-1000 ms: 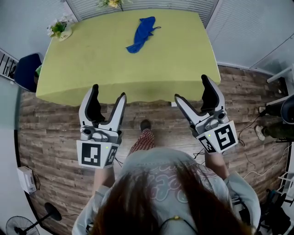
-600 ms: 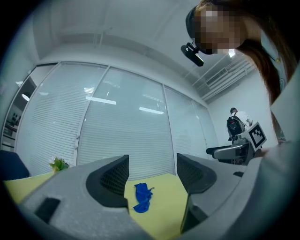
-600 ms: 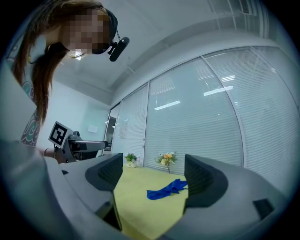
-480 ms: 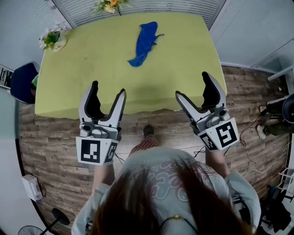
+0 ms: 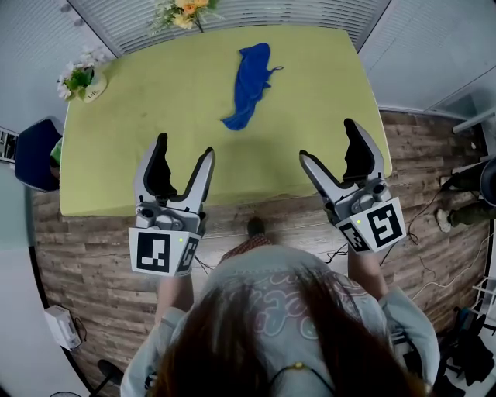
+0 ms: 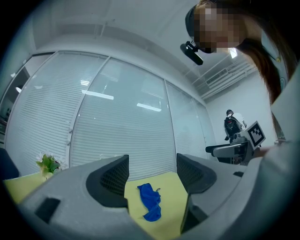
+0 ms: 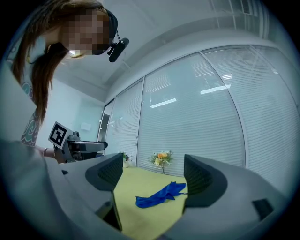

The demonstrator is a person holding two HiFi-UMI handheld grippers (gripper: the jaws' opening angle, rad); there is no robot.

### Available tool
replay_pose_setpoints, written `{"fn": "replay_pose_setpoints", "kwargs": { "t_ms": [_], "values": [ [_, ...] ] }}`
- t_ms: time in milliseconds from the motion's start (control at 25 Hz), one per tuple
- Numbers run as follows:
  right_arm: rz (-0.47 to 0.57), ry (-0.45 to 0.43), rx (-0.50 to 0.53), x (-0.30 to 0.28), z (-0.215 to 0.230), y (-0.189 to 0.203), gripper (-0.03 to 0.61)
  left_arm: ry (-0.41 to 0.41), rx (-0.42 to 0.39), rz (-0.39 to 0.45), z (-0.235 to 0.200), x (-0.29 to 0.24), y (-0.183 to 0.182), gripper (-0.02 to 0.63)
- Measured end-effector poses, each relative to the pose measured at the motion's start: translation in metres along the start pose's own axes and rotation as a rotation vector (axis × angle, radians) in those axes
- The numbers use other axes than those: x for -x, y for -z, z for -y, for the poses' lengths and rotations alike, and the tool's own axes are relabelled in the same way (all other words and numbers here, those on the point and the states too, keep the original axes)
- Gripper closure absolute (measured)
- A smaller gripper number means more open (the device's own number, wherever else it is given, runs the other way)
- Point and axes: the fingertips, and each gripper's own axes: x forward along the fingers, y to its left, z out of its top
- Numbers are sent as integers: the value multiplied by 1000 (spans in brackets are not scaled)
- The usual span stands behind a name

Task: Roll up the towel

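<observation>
Moved closer over the worktop (image 5: 132, 132) since a second ago, left tool (image 5: 184, 149) and right tool (image 5: 328, 143) both spread wide, holding nothing. Well ahead, toward the far edge: crumpled blue towel (image 5: 249, 85), likely light and limp, best pinched at an end corner.

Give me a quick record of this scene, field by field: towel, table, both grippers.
table: yellow-green top
towel: blue, crumpled, unrolled, on the far half
left gripper: jaws open, empty, apart from towel
right gripper: jaws open, empty, apart from towel
flowers: at the far edge; second bunch at far-left corner
</observation>
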Motion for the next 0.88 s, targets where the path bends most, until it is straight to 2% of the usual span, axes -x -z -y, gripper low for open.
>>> {"fn": "replay_pose_setpoints", "kwargs": {
  "t_ms": [640,760,880],
  "values": [
    [-20,-1,33,-12,12,8,183,83,10,-50,2,-20,22,325],
    [-46,-16,63,-23,25,21,198,100,2,-85,2,-28,36,325],
    [-114,-34,66,-38,48,51,218,123,1,-137,2,-40,55,325]
  ]
}}
